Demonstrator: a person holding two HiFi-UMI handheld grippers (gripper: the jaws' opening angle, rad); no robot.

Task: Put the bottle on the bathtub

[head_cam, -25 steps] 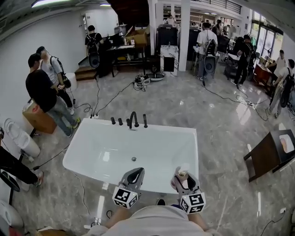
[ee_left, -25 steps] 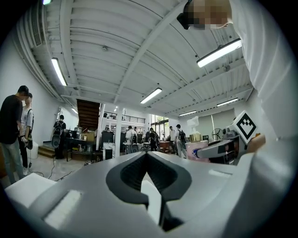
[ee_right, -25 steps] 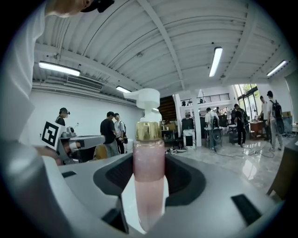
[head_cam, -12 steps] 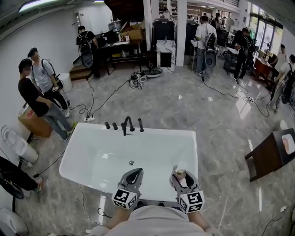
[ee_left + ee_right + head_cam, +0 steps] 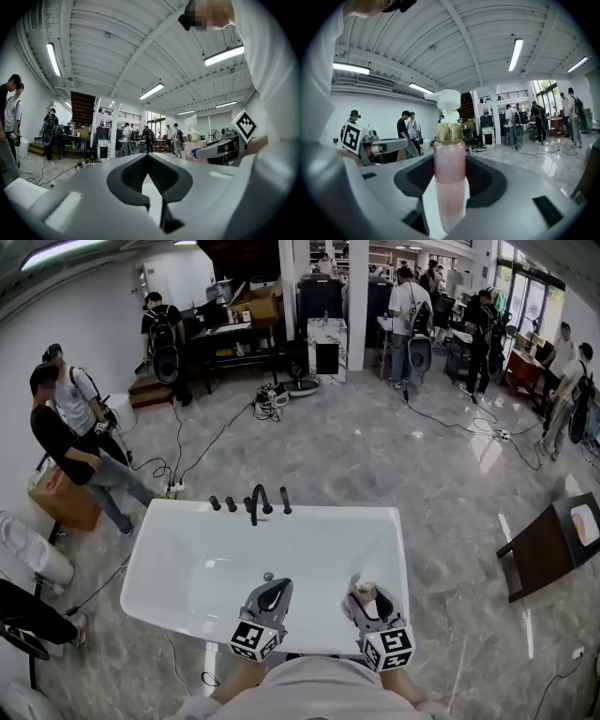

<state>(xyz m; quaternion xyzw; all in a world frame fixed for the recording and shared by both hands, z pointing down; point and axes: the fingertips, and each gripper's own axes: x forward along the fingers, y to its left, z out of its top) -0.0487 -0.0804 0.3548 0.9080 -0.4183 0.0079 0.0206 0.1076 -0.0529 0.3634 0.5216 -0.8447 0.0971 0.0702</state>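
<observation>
1. In the head view, the left gripper [image 5: 272,594] and the right gripper [image 5: 367,596] were side by side at the near edge of the white bathtub [image 5: 328,511]. The bottle [image 5: 365,591] stood up in the right gripper. It was in the air and not yet on the bathtub.
2. In the left gripper view, the fingers [image 5: 126,176] were clenched tip to tip. Nothing was between them.
3. In the right gripper view, the fingers [image 5: 487,180] were grasping the pink bottle [image 5: 450,168] around its body. The bottle stood straight, with a gold ring and a white pump on top.
4. So I think the picking up and carrying were done. What was left was to set the bottle down on the bathtub's flat rim, let go, and pull the gripper away. The rim looked narrow, so the bottle could tip if it landed crooked.
</observation>
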